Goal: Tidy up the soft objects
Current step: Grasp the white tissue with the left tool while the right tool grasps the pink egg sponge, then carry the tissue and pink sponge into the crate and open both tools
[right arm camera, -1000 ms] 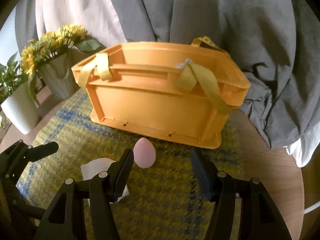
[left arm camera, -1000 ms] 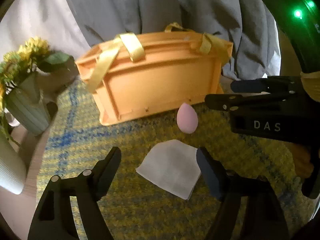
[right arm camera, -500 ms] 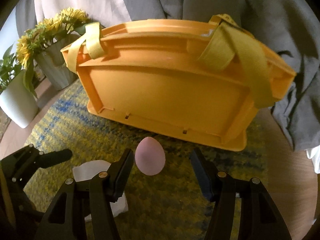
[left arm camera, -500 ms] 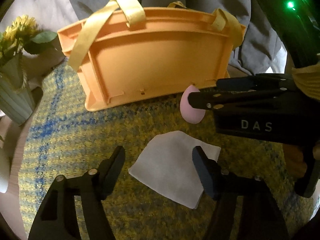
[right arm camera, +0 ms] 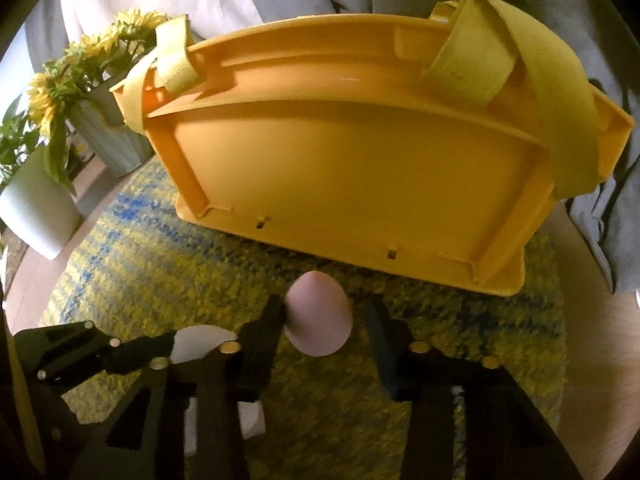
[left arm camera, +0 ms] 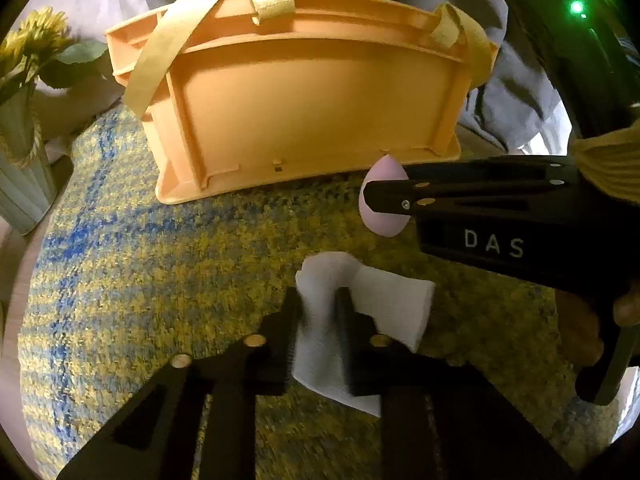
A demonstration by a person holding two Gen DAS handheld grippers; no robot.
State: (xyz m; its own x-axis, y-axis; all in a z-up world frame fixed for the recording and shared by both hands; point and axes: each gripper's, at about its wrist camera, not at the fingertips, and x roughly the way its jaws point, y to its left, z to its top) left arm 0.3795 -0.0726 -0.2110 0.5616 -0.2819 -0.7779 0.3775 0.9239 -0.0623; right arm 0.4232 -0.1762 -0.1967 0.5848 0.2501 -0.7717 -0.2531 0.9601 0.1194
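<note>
Presently left gripper [left arm camera: 318,312] jaws pinch white cloth [left arm camera: 384,308] mid-mat, bunching it for lifting; right gripper [right arm camera: 320,328] jaws open, straddling pink sponge egg [right arm camera: 318,314] before orange basket [right arm camera: 360,168], likely both bound inside

Orange moulded-plastic crate [right arm camera: 360,184]: smooth, slight sheen. Yellow-blue woven mat [left arm camera: 152,280]: coarse, matt. White folded cloth [left arm camera: 384,304]: soft, matt.

It looked like a home: sunflowers [right arm camera: 60,80] in a vase [right arm camera: 108,144], a woven mat [left arm camera: 160,260] on a wooden tabletop [right arm camera: 592,320].
</note>
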